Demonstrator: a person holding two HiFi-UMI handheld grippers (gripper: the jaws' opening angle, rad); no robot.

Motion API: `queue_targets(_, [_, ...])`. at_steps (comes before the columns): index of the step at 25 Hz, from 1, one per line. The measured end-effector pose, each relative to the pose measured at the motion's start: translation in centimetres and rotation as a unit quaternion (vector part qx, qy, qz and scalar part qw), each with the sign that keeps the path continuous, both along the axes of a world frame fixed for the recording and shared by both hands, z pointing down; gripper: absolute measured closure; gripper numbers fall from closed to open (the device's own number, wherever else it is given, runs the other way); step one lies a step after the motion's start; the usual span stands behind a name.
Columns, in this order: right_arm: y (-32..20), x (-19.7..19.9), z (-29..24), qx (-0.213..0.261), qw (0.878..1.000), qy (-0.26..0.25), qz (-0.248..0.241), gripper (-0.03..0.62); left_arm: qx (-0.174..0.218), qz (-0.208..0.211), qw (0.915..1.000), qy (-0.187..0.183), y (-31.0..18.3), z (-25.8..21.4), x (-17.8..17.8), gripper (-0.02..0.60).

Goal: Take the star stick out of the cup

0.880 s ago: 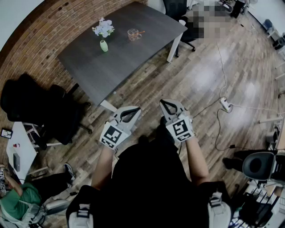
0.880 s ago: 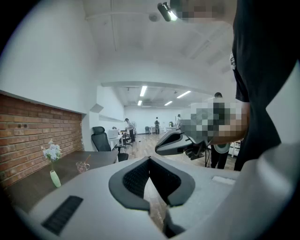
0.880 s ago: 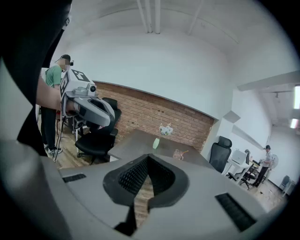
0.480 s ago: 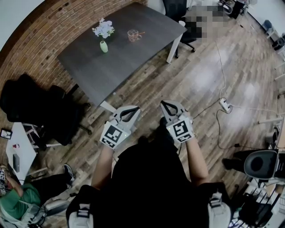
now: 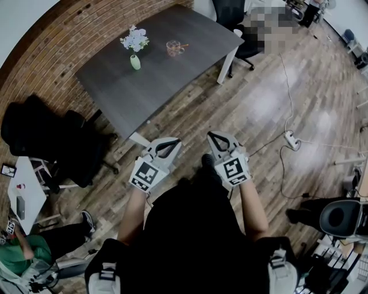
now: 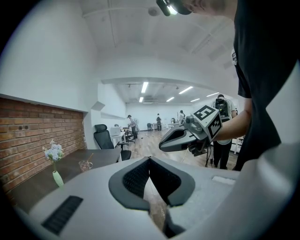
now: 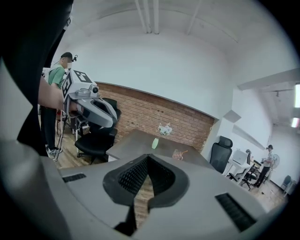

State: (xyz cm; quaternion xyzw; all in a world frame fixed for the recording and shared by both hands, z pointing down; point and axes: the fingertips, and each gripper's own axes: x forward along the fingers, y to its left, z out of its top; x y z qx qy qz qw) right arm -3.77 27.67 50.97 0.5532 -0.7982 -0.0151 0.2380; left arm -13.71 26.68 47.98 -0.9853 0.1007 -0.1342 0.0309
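Note:
A clear glass cup (image 5: pixel 174 47) with a thin orange stick in it stands near the far side of the dark grey table (image 5: pixel 149 74). It also shows small in the left gripper view, where the cup (image 6: pixel 86 165) sits on the table, and in the right gripper view as the cup (image 7: pixel 177 154). Both grippers hang over the wood floor close to my body, far short of the table. My left gripper (image 5: pixel 171 140) (image 6: pixel 149 159) is shut and holds nothing. My right gripper (image 5: pixel 215 135) (image 7: pixel 148 157) is likewise shut and holds nothing.
A green vase with pale flowers (image 5: pixel 134 59) stands on the table left of the cup. A black office chair (image 5: pixel 233 14) is behind the table, and chairs draped in dark coats (image 5: pixel 52 143) stand at left. A power strip with cables (image 5: pixel 292 138) lies on the floor at right. A seated person (image 5: pixel 23 255) is at lower left.
Both grippers keep their place and stay shut. The table and cup have shifted slightly right and down in the head view.

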Motion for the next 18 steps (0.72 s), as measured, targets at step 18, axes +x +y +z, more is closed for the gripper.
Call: queue_targets(18, [-6.5,5.8,-0.3,-0.008,0.999,-0.006,-0.044,0.594,-0.015,-0.047,0.9986,-0.021,-5.2,0.1,5.3,0.578])
